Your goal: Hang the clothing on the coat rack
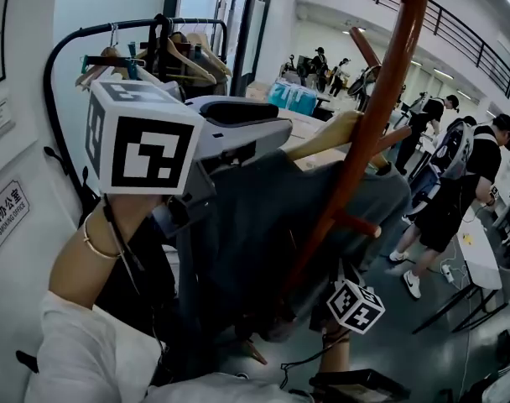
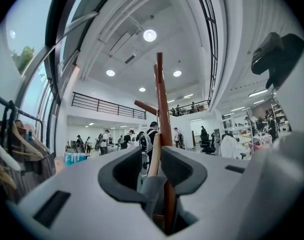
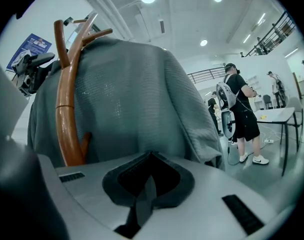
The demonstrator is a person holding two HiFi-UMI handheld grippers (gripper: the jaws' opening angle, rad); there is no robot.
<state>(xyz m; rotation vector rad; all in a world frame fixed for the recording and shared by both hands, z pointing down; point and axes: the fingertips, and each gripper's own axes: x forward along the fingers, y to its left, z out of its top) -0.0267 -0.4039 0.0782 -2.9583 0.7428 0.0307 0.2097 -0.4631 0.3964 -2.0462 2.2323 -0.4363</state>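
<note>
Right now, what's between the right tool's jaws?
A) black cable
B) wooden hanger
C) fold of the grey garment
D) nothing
C: the right gripper view shows the right tool closed on a thin fold of the grey garment that hangs just ahead of it.

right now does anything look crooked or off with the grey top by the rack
Mildly odd: the grey top on its wooden hanger lies pressed against the coat rack pole, which crosses its front, rather than hanging clear. The right tool pinches a fold of it.
</note>
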